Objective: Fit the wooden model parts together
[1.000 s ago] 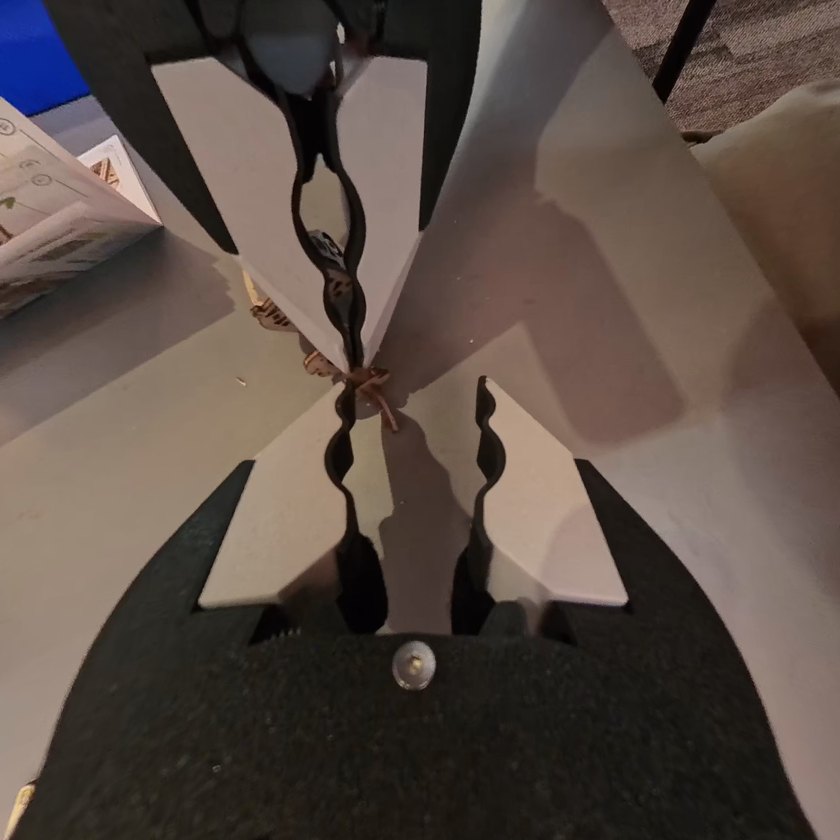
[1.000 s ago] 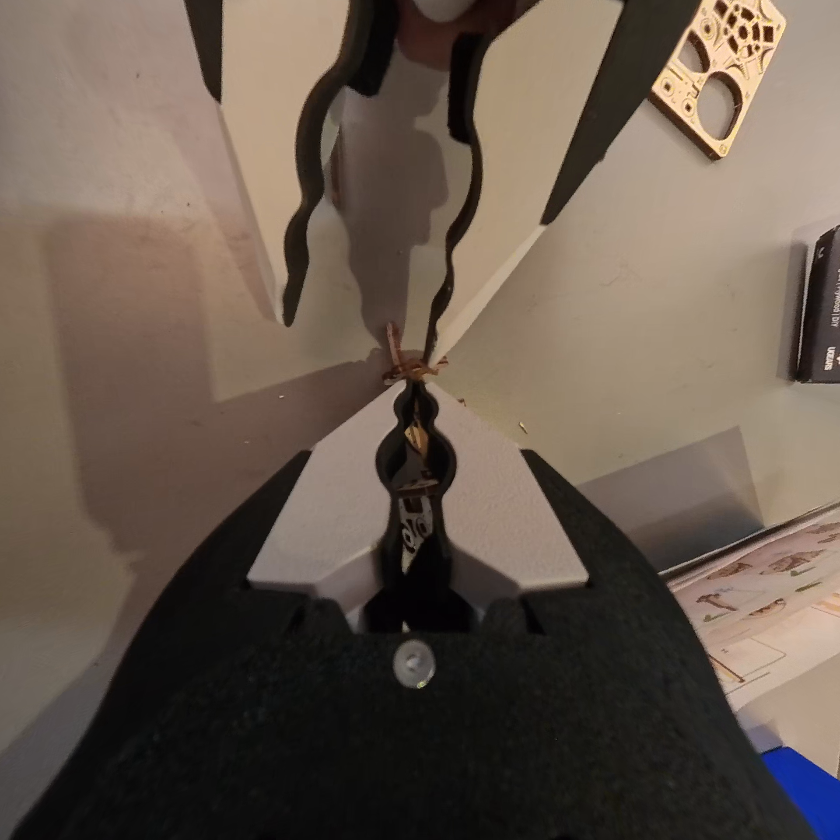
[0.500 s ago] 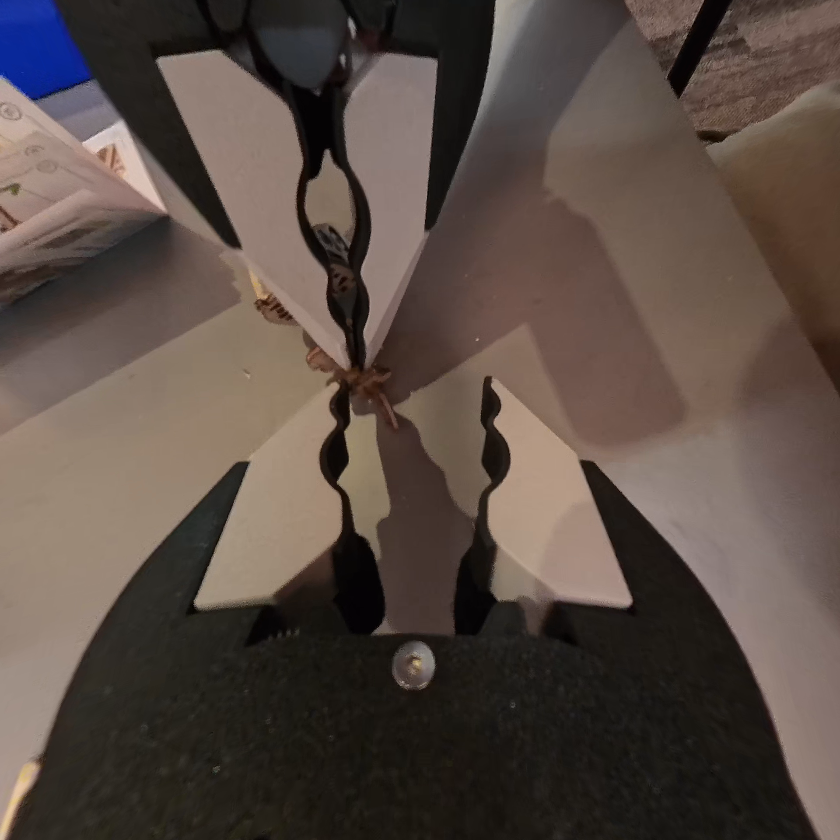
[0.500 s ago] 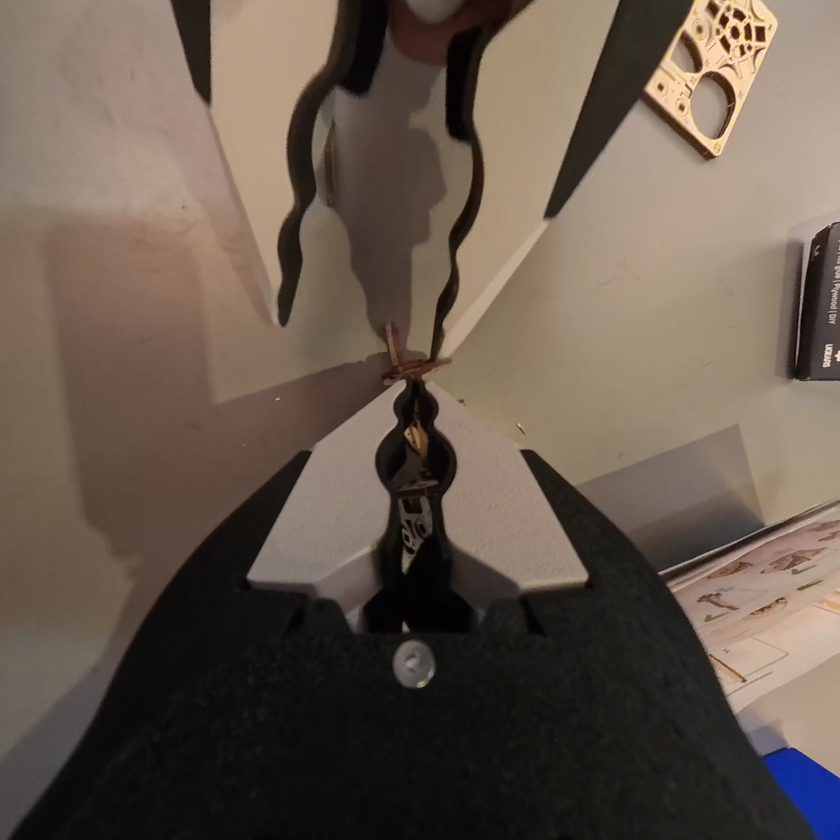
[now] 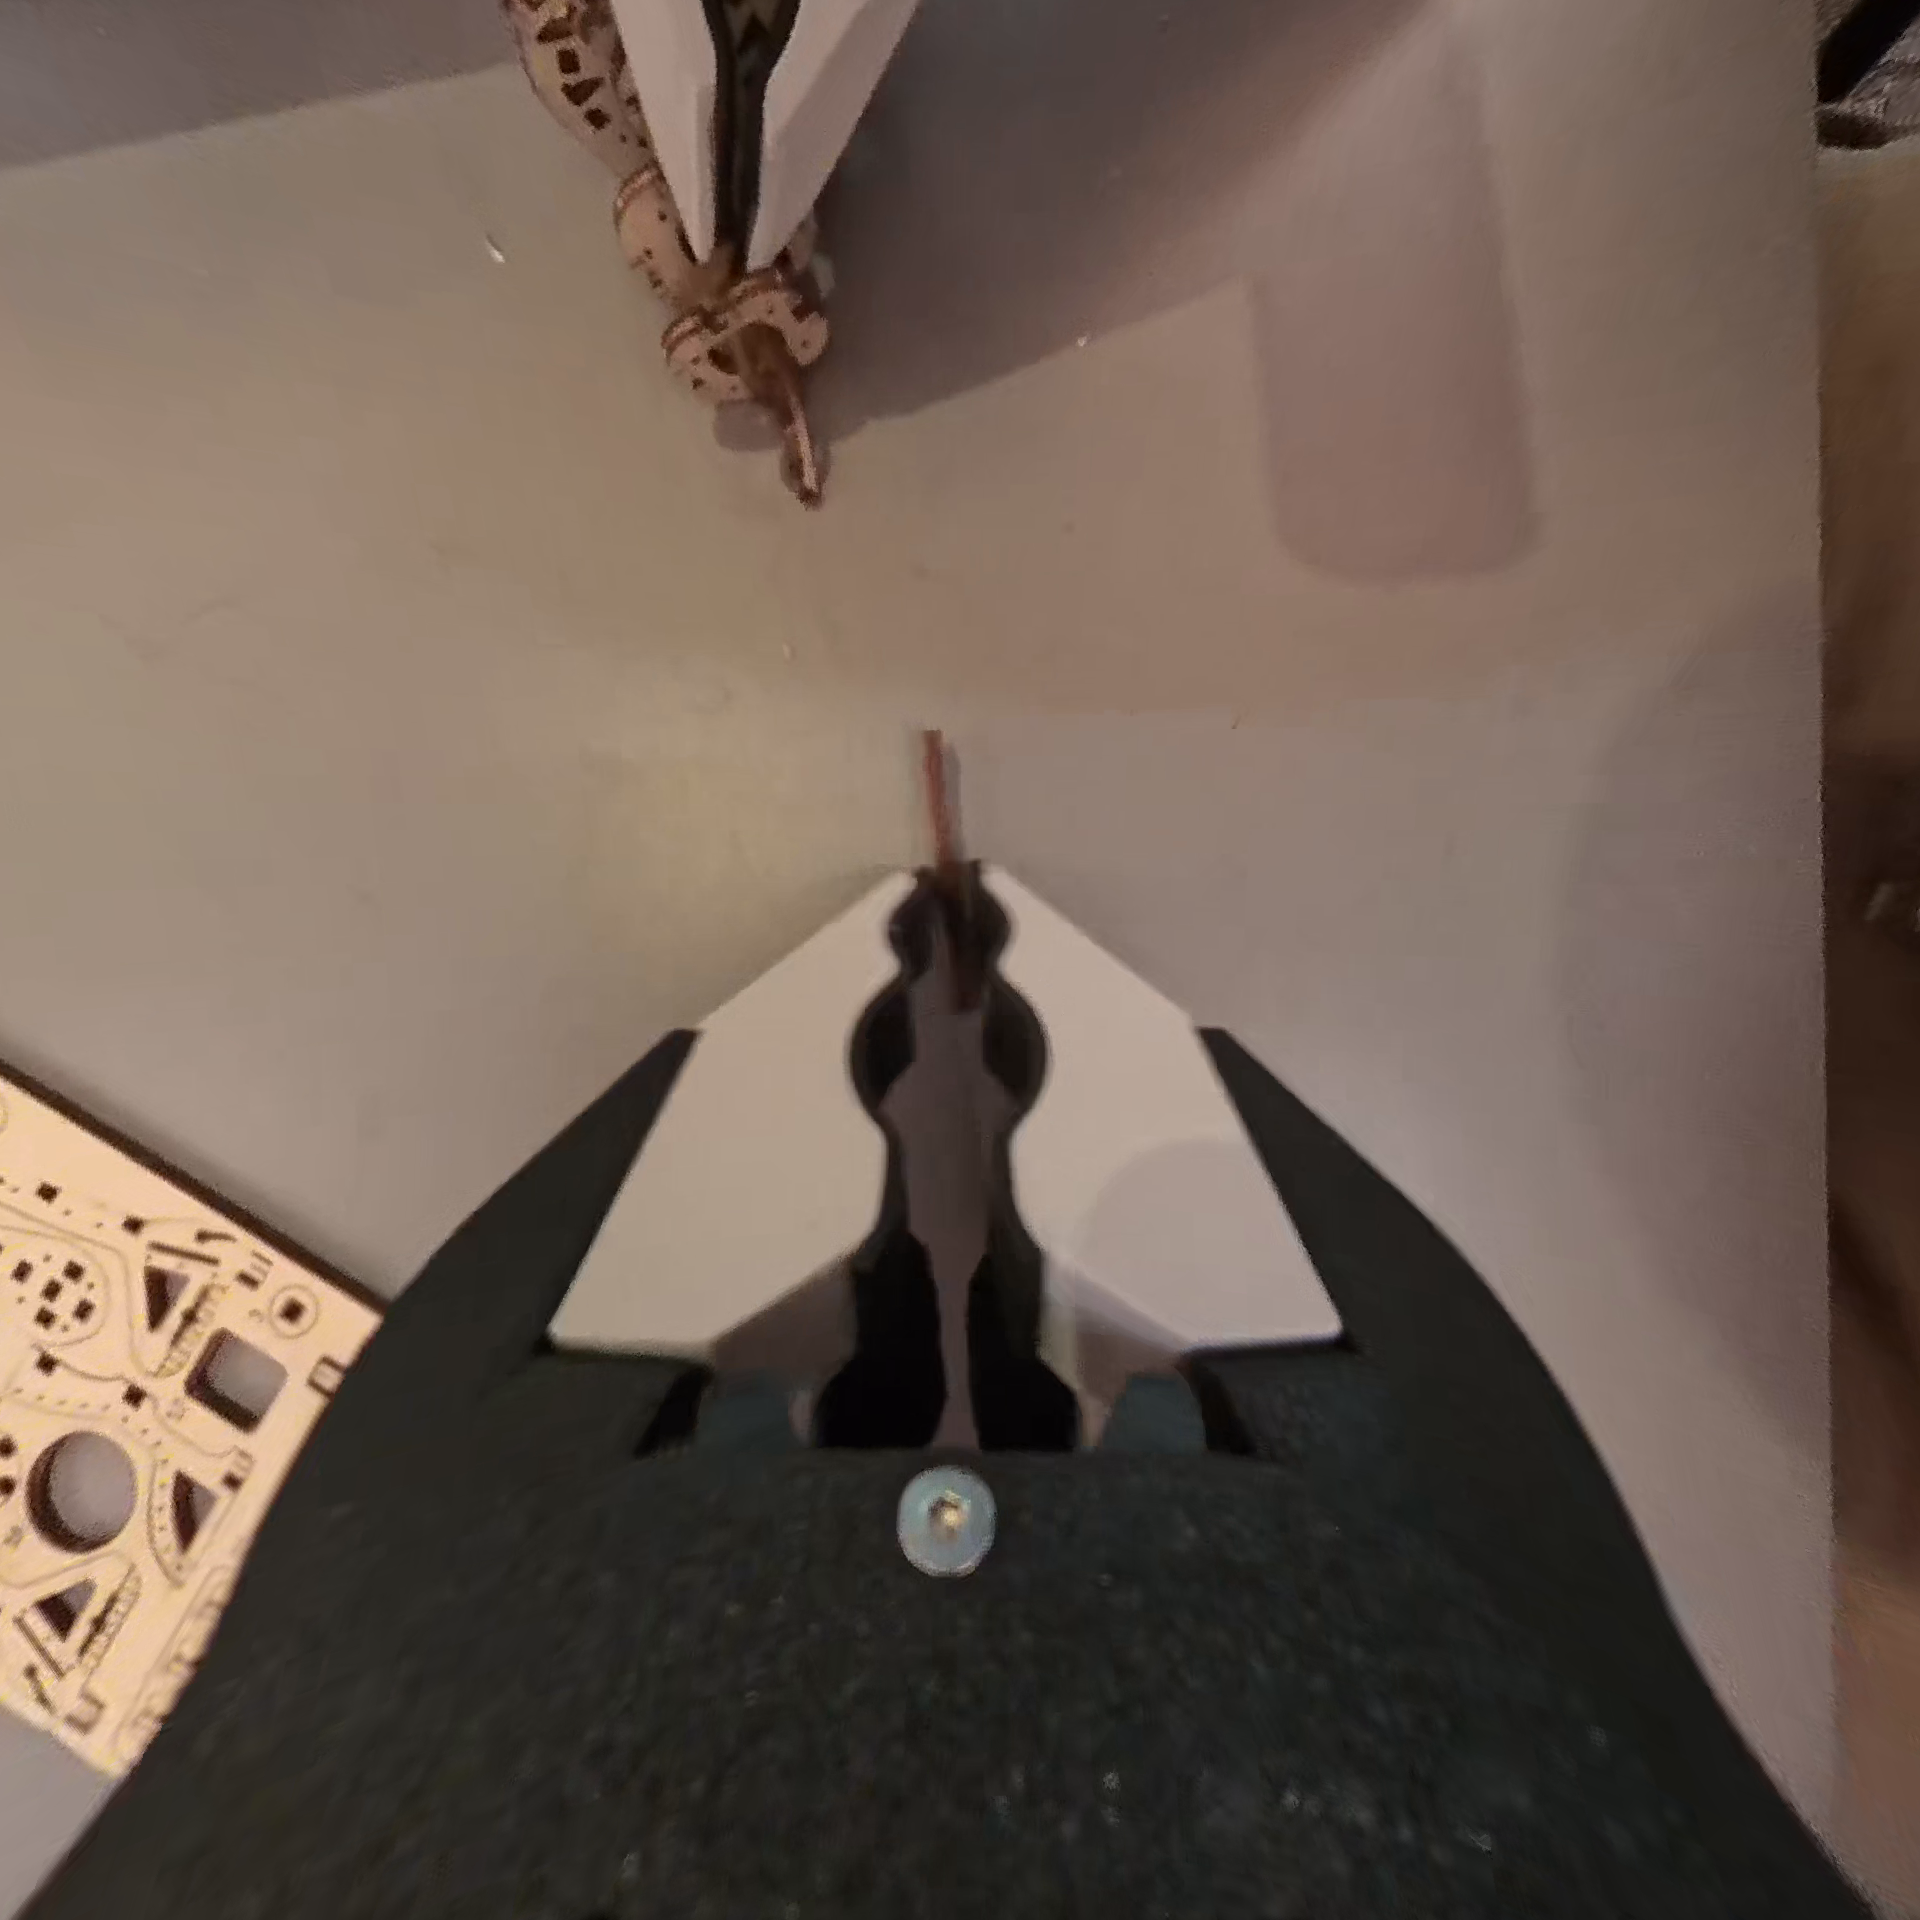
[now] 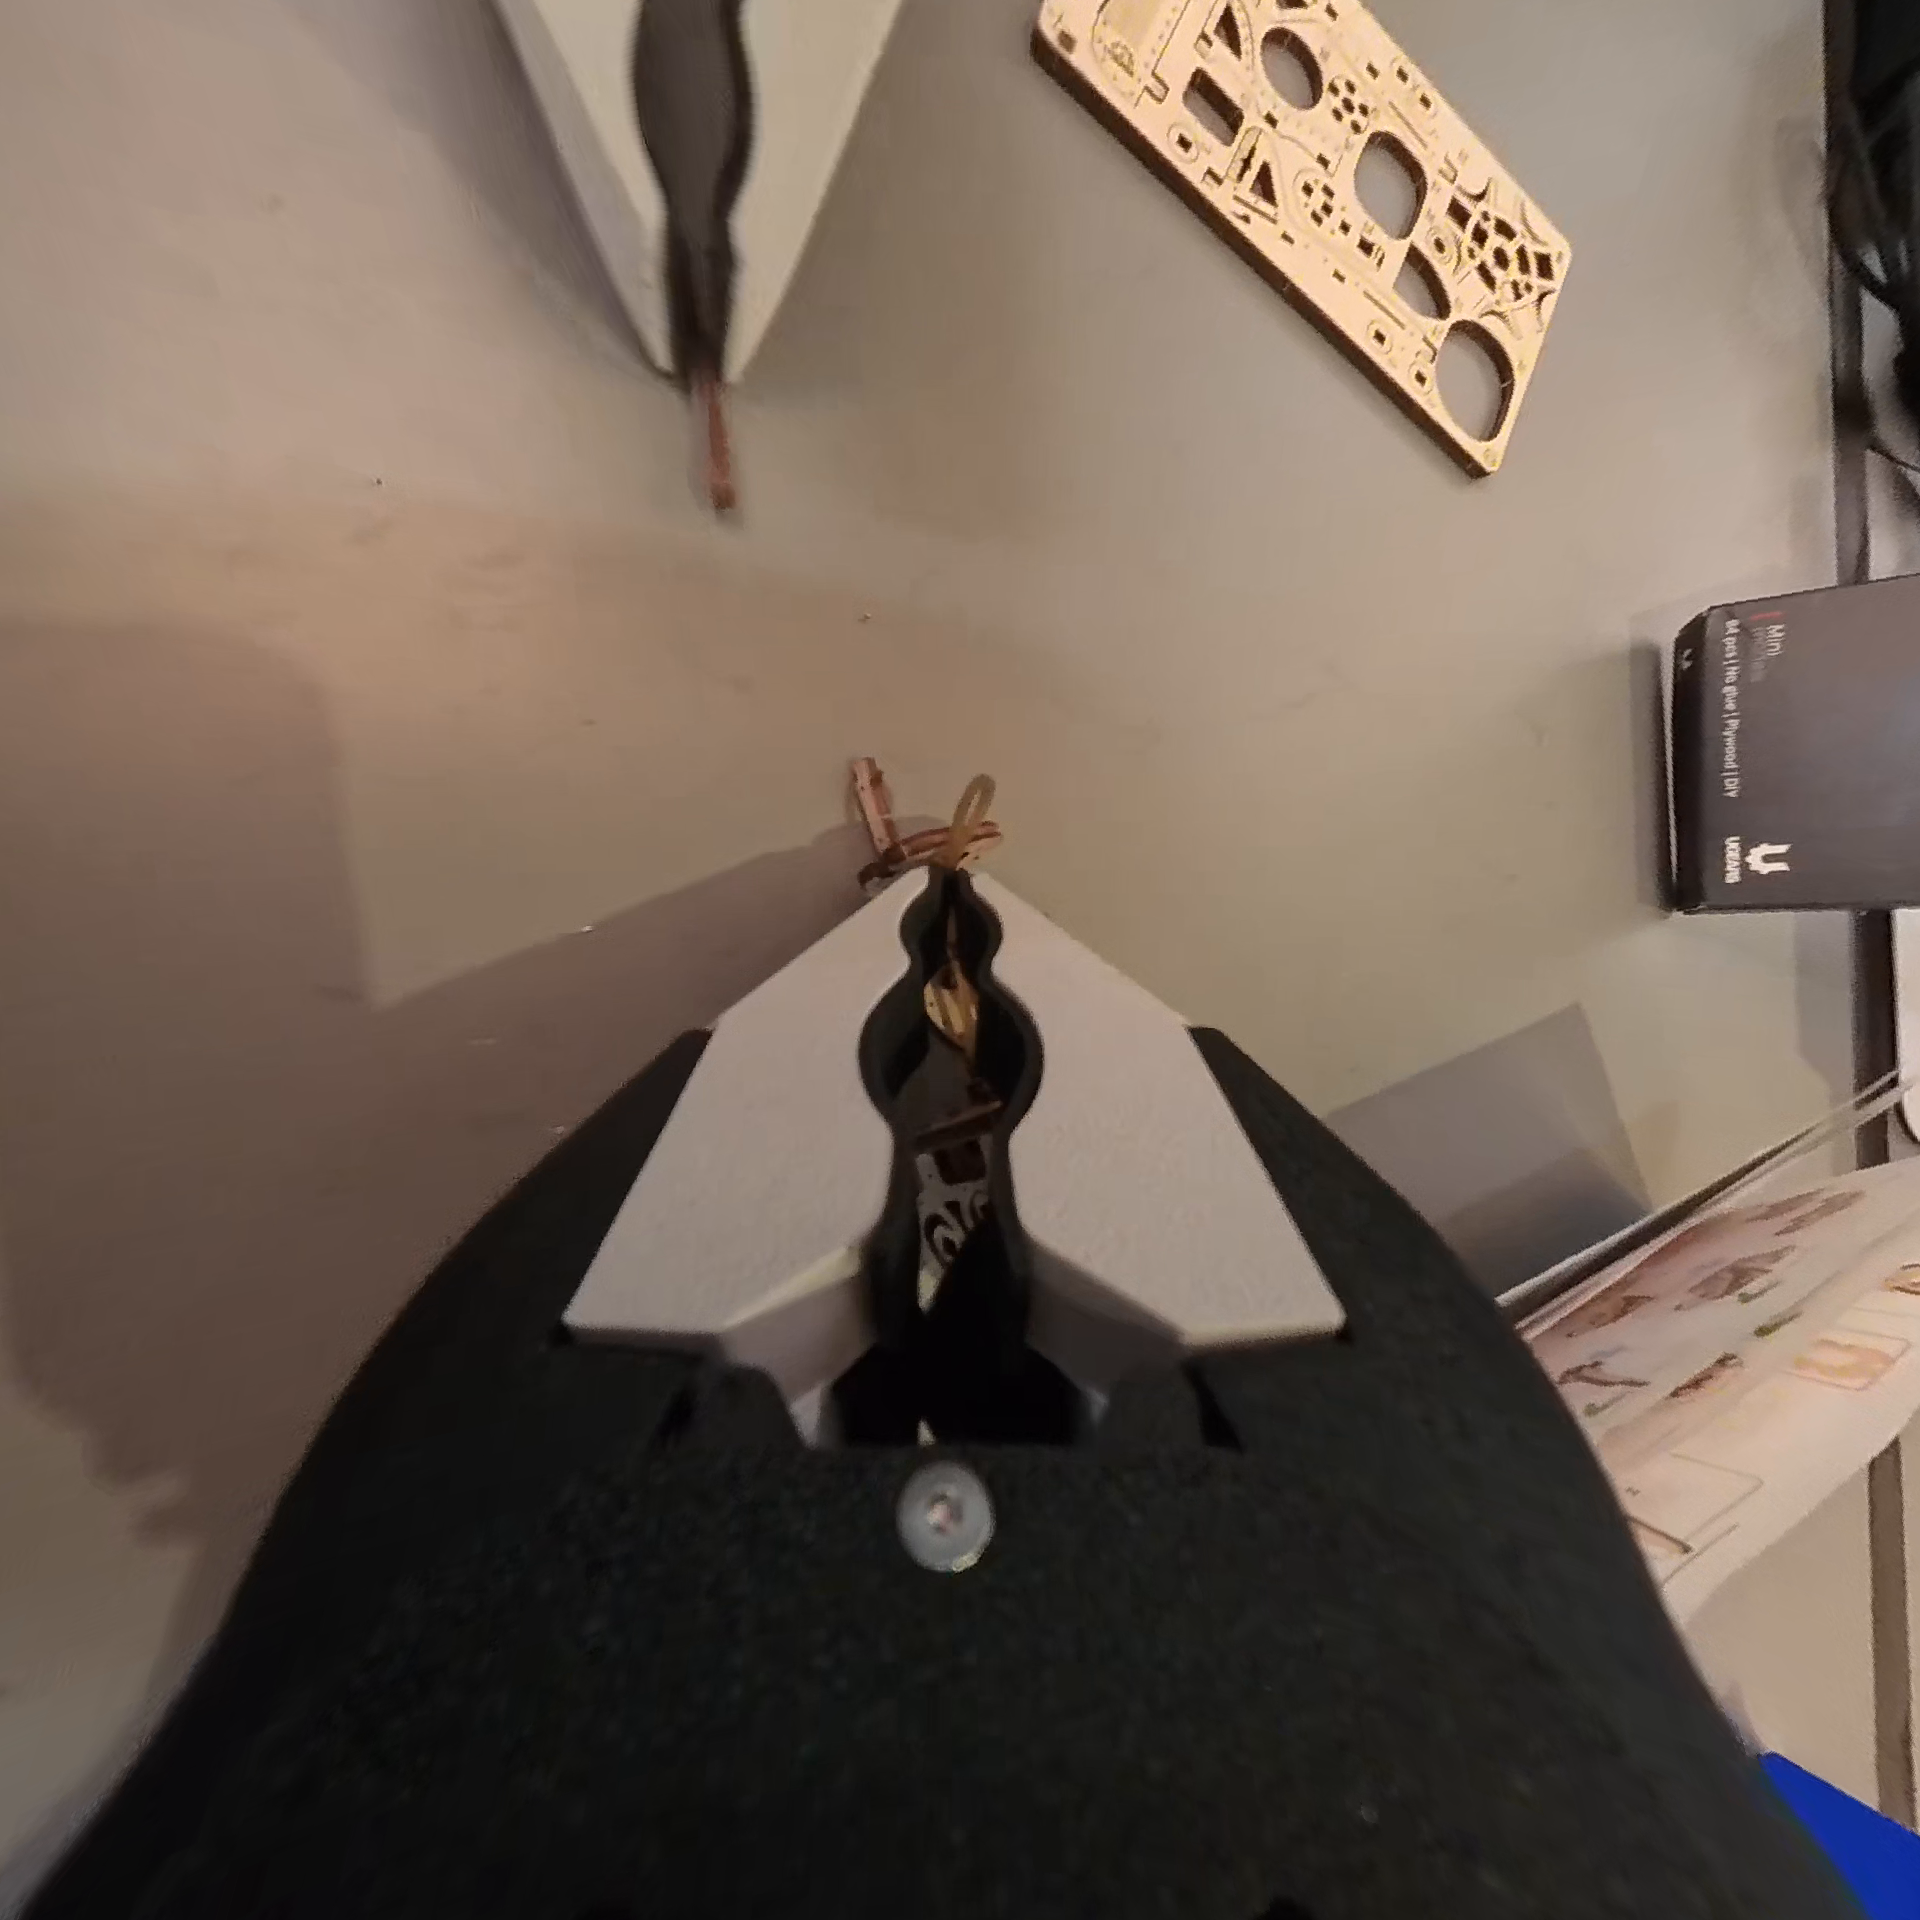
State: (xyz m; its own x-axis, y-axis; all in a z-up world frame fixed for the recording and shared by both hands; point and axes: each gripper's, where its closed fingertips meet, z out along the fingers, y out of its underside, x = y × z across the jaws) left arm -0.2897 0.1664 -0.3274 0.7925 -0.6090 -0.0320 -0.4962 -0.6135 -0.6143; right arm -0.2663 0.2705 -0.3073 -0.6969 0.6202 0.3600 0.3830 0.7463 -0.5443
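Mid-assembly here: my left gripper (image 5: 943,878) is pinched on one thin wooden strip (image 5: 940,795), my right gripper (image 6: 951,883) is clamped on the half-built wooden model (image 6: 925,831). They sit well apart, model at 12 o'clock from my left. Next I'd guess: line the strip up with its slot. One parts sheet (image 6: 1309,208) at 1 o'clock, one black box (image 6: 1797,748), one instruction booklet (image 6: 1714,1351).
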